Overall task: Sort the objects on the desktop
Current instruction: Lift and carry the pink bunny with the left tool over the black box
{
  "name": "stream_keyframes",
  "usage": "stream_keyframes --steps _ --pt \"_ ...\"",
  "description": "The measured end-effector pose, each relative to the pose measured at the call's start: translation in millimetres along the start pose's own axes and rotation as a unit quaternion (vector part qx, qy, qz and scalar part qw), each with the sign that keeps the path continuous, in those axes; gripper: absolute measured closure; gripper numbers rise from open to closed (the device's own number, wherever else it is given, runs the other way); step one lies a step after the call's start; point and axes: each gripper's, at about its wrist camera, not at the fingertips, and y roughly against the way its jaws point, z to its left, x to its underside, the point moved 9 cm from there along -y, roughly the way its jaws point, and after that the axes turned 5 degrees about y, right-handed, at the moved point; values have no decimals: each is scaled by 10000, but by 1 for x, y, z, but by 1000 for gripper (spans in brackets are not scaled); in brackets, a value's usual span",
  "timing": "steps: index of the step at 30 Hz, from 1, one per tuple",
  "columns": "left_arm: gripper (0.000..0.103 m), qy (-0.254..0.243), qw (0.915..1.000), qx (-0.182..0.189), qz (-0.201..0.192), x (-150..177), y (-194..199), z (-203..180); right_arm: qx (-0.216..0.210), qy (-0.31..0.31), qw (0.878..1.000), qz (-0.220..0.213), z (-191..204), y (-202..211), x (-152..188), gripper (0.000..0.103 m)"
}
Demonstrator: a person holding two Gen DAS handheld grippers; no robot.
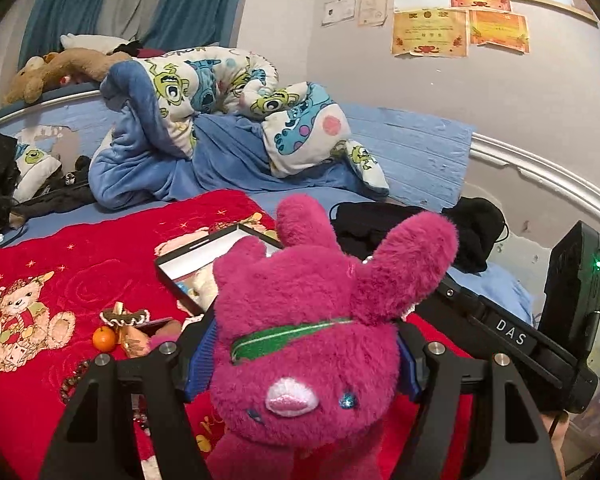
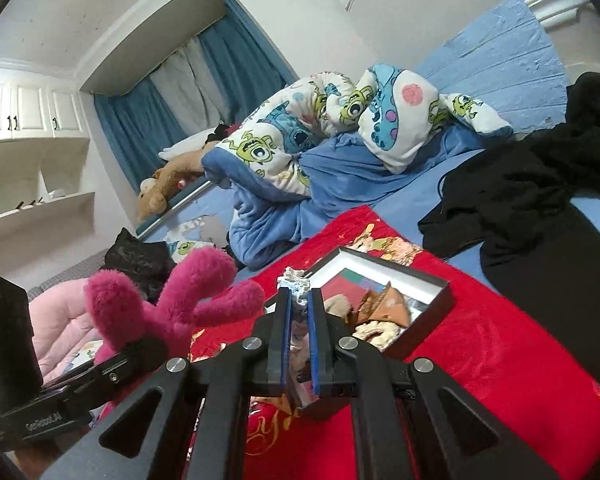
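A magenta plush toy (image 1: pixel 308 304) with long ears and a green band fills the left wrist view. My left gripper (image 1: pixel 306 354) is shut on it, one blue pad (image 1: pixel 202 354) pressed into each side of its head. In the right wrist view the same plush toy (image 2: pixel 168 300) hangs at the left. My right gripper (image 2: pixel 300 296) is shut on a small silvery-white ornament (image 2: pixel 296 280) that sticks out above the fingertips. Just beyond it a black-rimmed box (image 2: pixel 436 298) with a white inside lies on the red blanket and holds several small items. This box (image 1: pixel 204 254) also shows behind the plush.
A red blanket (image 1: pixel 100 264) with a bear print covers the bed's near part. On it lie a small orange (image 1: pixel 104 339), a brown bow (image 1: pixel 124 316) and beads (image 1: pixel 74 376). Black clothes (image 2: pixel 540 192) lie to the right, and a rumpled cartoon quilt (image 1: pixel 228 96) lies behind.
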Motion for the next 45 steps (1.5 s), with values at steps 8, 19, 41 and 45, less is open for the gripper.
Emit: stream_keyframes --steps 8,19,41,45 --pt "30 5 9997 -57 216 -24 -28 -11 88 -13 10000 -12 -14 4 0 95" --pt "30 191 9992 -289 206 -87 -89 -4 166 231 9994 172 -20 -22 3 95" --pt "30 532 9917 -907 737 -113 -267 54 363 949 9933 547 -59 -120 31 95" --pt "30 421 9875 -1204 924 -79 -295 66 395 983 9912 789 -63 -128 41 95"
